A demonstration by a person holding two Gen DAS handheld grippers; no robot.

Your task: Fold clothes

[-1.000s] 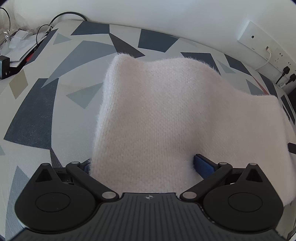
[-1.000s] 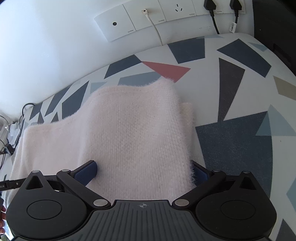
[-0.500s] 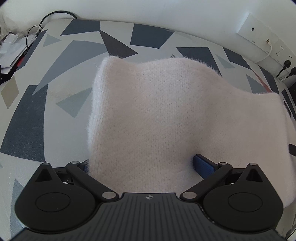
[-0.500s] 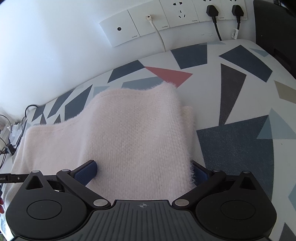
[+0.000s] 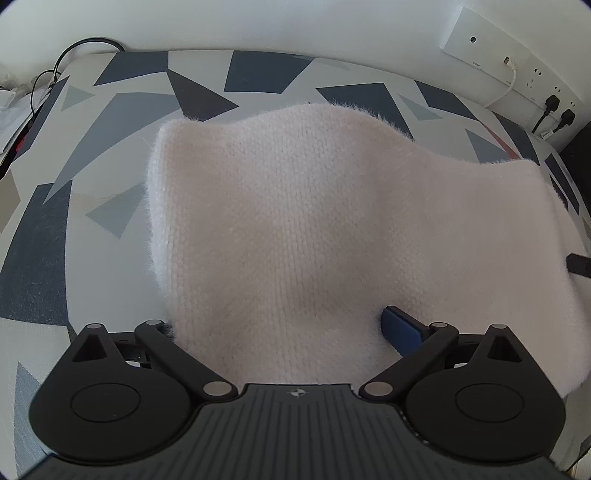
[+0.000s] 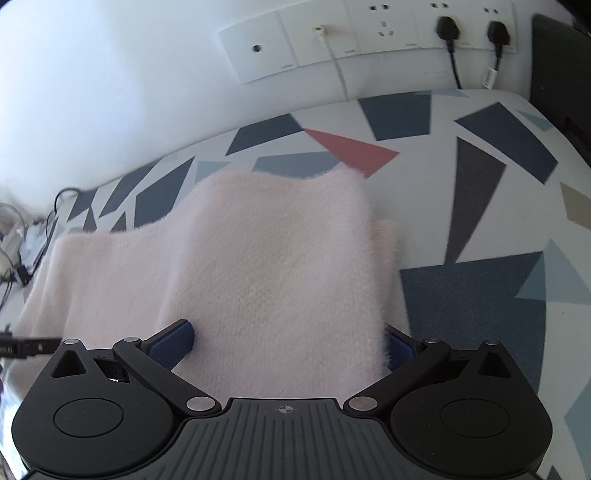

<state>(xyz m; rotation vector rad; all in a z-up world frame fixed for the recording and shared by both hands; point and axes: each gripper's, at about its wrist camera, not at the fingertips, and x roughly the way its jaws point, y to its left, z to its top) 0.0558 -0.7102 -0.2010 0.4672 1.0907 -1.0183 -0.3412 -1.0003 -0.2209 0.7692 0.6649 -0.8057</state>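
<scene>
A table surface [image 5: 122, 122] covered in a cloth printed with navy, grey, tan and red angular shapes on white fills both wrist views and runs back to a white wall. On it lies a fluffy pale pink knitted garment [image 5: 303, 229], the largest item on the cloth. In the left wrist view it spreads from the middle of the table toward the right edge of the picture, its far edge wavy and fuzzy. In the right wrist view the same garment [image 6: 273, 266] appears as a doubled layer, with a lower layer peeking out along its right side.

The left gripper [image 5: 280, 328] sits low at the near edge of the garment with its jaws spread wide. The knit fills the gap between them; the blue right pad [image 5: 400, 326] rests on top of the fabric, while the left fingertip is hidden under the garment's edge.

The right gripper [image 6: 286, 341] is also spread wide, and the near end of the doubled layer lies between its jaws. Its left blue pad [image 6: 171, 345] presses against the fabric; the right pad is partly covered by fuzzy knit.

White wall sockets [image 6: 369, 29] with two black plugs [image 6: 448, 27] line the wall. Dark cables [image 5: 74, 51] lie at the table's far left corner.
</scene>
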